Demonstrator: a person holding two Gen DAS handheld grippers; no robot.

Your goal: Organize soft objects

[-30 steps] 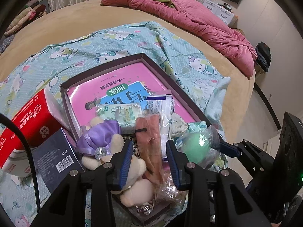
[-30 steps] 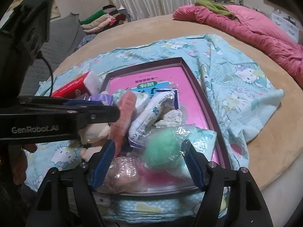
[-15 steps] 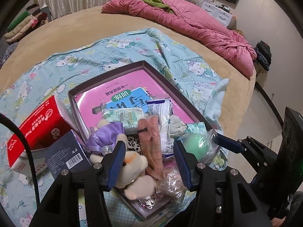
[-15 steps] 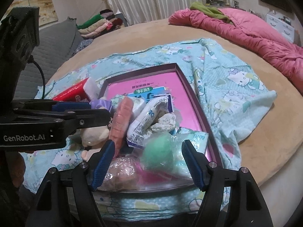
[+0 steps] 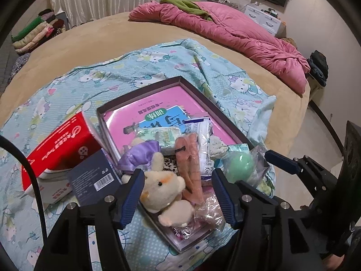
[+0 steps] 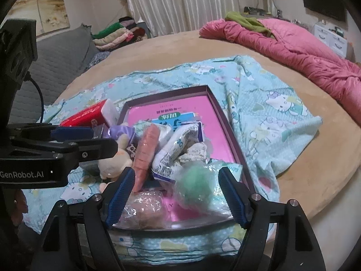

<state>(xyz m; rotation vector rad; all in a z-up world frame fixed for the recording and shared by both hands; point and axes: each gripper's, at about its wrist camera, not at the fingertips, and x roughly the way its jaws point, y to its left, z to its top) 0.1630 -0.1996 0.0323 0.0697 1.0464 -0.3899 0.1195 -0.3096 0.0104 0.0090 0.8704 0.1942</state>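
A shallow purple box (image 5: 180, 80) (image 6: 227, 124) with a pink book in it lies on a Hello Kitty sheet. Piled at its near end are a cream plush bunny (image 5: 162, 187) (image 6: 112, 162), a purple bow (image 5: 140, 155), an orange plush strip (image 5: 189, 164) (image 6: 145, 151), a white packet (image 5: 204, 144) (image 6: 178, 144), a green ball in clear plastic (image 5: 240, 164) (image 6: 194, 185) and a pinkish item in plastic (image 6: 144, 210). My left gripper (image 5: 178, 194) is open and empty, held above the bunny. My right gripper (image 6: 176, 194) is open and empty, above the green ball.
A red tissue pack (image 5: 61, 144) (image 6: 88, 116) and a dark blue carton (image 5: 94, 176) lie left of the box. A pink quilt (image 5: 237, 36) (image 6: 293, 43) is heaped at the far right of the tan bed. Folded clothes (image 6: 117, 33) are stacked at the far left.
My left gripper has opened wider and pulled back up from the orange strip and bunny. My right gripper has drawn back slightly, still open. The objects in the box have not moved.
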